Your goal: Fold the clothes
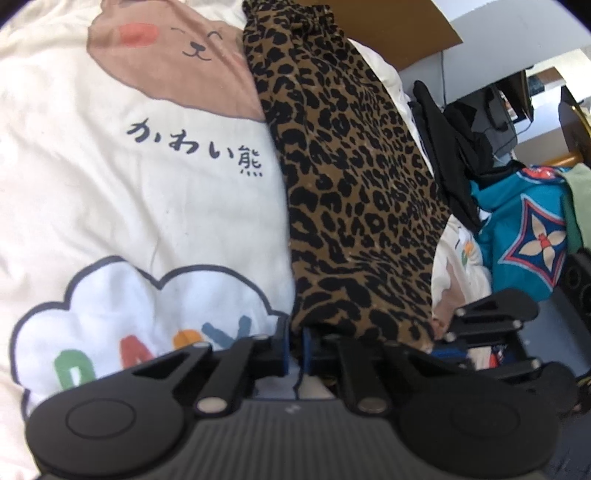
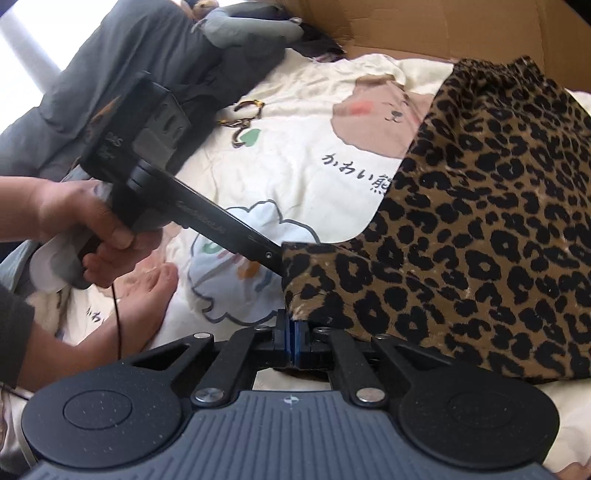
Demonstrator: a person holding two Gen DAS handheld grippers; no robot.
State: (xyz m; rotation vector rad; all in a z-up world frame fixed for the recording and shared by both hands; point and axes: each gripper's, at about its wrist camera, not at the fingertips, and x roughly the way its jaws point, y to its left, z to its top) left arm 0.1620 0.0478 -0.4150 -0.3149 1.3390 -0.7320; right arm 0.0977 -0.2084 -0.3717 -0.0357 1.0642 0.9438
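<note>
A leopard-print garment (image 1: 351,184) lies lengthwise on a cream bedcover (image 1: 129,184) printed with a bear. My left gripper (image 1: 296,347) is at its near hem, blue pads drawn close on the hem's left corner. From the right wrist view the same garment (image 2: 480,221) spreads to the right, and the left gripper's black body (image 2: 221,225), held by a person's hand (image 2: 85,218), reaches into the cloth's corner, its tips hidden by it. My right gripper (image 2: 292,341) is shut, with the hem's near corner pinched between its pads.
A cardboard box (image 2: 424,26) stands behind the bed. Grey clothes (image 2: 129,55) lie at the far left, black clothes (image 1: 454,147) and a teal patterned garment (image 1: 524,229) at the right. A bare foot (image 2: 147,295) rests on the cover near the grippers.
</note>
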